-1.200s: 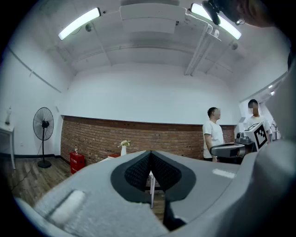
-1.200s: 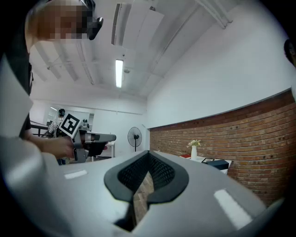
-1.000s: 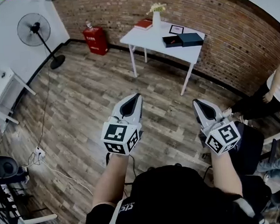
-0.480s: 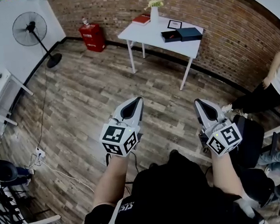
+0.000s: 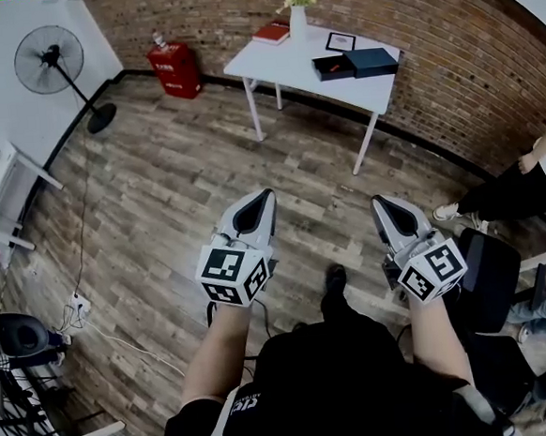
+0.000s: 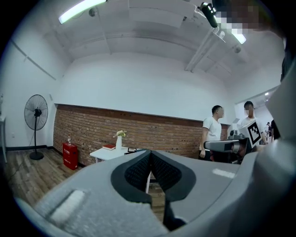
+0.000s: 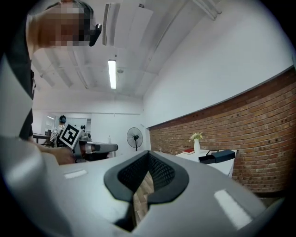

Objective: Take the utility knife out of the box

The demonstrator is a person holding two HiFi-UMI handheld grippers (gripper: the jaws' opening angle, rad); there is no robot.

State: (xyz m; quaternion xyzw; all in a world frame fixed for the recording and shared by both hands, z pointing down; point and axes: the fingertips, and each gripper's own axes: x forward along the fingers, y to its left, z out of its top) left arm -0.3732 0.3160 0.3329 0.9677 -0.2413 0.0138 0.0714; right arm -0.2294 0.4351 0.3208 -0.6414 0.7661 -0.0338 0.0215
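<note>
1. Counter (image 5: pixel 289 65): white, set against the brick wall.
2. Box (image 5: pixel 334 67): black, open, on the counter's right half. Its dark lid (image 5: pixel 371 61) lies just beside it, nearer the counter's right end.
3. Utility knife: held by neither tongs. Only a small reddish mark shows inside the box on the counter, too small to tell.
4. Vase (image 5: pixel 297 20) with flowers, red book (image 5: pixel 273 34) and small frame (image 5: pixel 340 41): along the counter's wall side.
5. Left tongs (image 5: pixel 267 197): closed, pads meeting at the tips, nothing between them. They are well apart from the counter, on its near side, over the plank floor (image 5: pixel 158 193).
6. Right tongs (image 5: pixel 379 204): closed and empty, likewise well short of the counter.
</note>
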